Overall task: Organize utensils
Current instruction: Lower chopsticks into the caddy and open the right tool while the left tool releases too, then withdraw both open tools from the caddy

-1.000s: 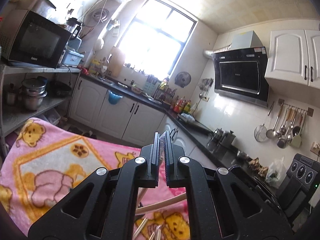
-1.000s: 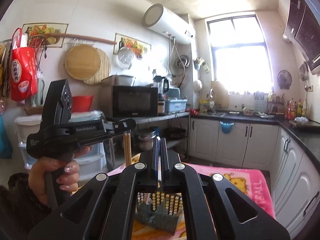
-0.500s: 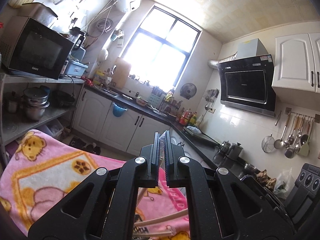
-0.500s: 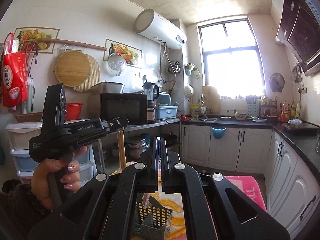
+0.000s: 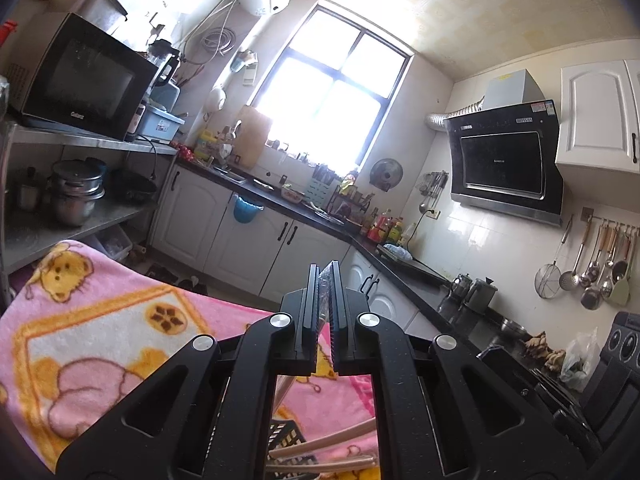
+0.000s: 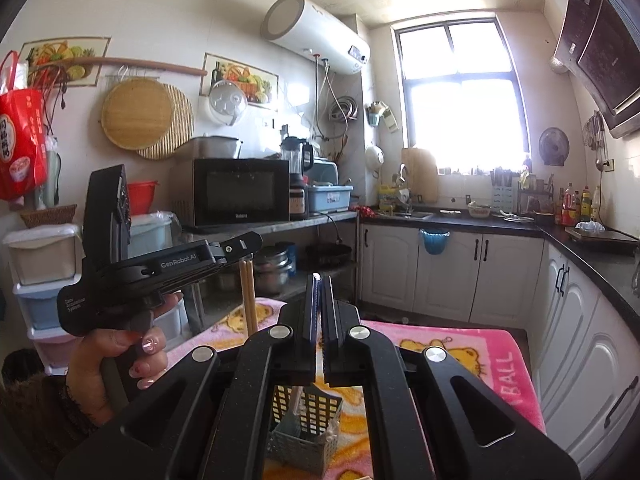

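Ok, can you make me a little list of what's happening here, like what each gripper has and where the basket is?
place: a kitchen
left gripper: shut on a pair of chopsticks that hang straight down
right gripper: shut, holding nothing
basket: grey, full of holes, standing on the pink bear blanket, seen low between the right gripper's arms
job left: the chopsticks are not yet in the basket
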